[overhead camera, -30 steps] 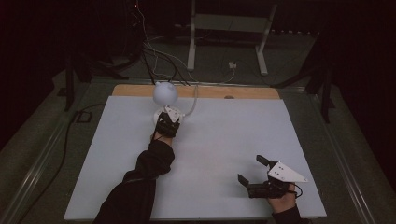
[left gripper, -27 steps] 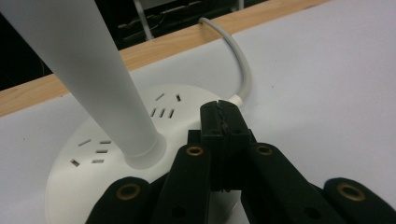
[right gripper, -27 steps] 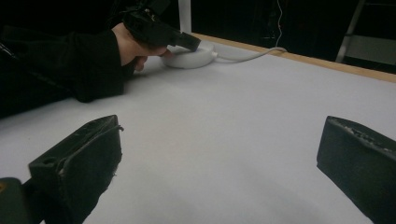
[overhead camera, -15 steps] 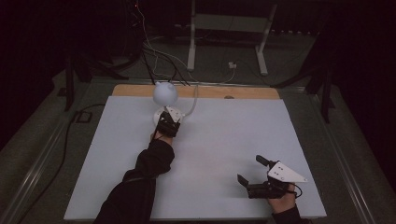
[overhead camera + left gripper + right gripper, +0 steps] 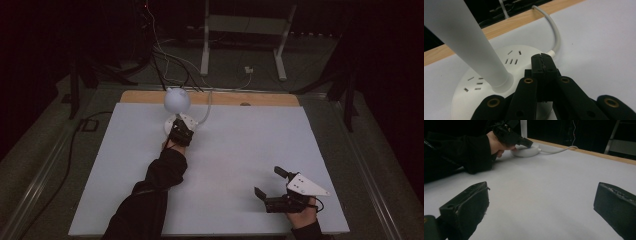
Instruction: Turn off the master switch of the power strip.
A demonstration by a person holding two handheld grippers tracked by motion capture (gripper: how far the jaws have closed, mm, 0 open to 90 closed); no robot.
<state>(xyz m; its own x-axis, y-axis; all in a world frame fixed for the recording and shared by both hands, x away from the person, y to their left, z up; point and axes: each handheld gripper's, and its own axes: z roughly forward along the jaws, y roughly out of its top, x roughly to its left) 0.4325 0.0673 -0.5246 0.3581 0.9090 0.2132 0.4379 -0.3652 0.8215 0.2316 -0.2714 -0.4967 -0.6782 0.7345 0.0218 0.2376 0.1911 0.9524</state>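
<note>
On the lamp base [image 5: 486, 82], closed left gripper [image 5: 543, 62].

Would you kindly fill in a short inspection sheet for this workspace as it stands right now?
Surface: white tabletop with a bare wooden strip along its far edge.
Job's things: white desk lamp with a round head; its round base has socket slots and stands near the far edge.
Clutter: nothing seen.
Grippers: left gripper shut, its tips over the lamp base; right gripper open with nothing between the jaws, low over the table's near right corner.
Cables: white lamp cord runs from the base over the far edge; more cables on the floor.
Surroundings: dark room, white metal stand behind the table.
</note>
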